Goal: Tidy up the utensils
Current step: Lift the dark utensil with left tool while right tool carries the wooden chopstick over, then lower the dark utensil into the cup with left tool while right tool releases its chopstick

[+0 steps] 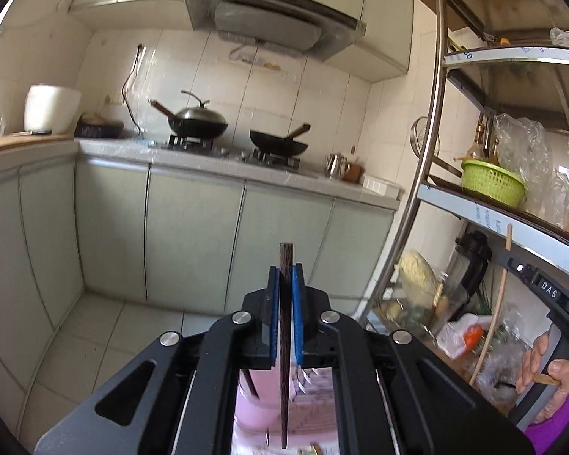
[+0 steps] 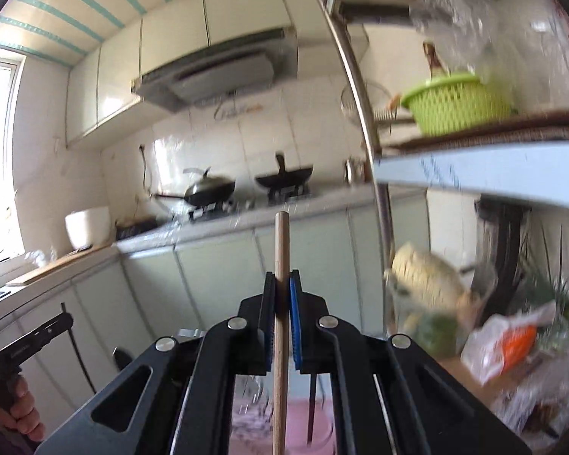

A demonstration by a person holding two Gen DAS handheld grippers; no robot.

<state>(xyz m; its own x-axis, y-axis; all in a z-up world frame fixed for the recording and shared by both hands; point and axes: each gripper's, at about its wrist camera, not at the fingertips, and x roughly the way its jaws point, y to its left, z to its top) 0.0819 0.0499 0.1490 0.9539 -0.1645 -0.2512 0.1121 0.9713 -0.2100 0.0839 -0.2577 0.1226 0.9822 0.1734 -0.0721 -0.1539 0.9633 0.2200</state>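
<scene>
My left gripper (image 1: 285, 271) is shut on a dark wooden chopstick (image 1: 284, 341) that stands upright between the blue pads, its top end above the fingertips. Below it a pink holder (image 1: 258, 409) shows with fork tines (image 1: 303, 377) beside it. My right gripper (image 2: 282, 276) is shut on a light wooden chopstick (image 2: 280, 303), held upright. Under it lie a pink holder (image 2: 299, 428) and a dark chopstick (image 2: 312, 409). The right gripper also shows at the right edge of the left wrist view (image 1: 527, 276) with its light chopstick (image 1: 493, 314).
A kitchen counter (image 1: 208, 155) with two woks (image 1: 197, 121) on a stove runs along the back. A steel shelf rack (image 1: 428, 174) stands at the right, holding a green basket (image 1: 491, 184), plastic bags and vegetables. Cabinets and tiled floor lie below.
</scene>
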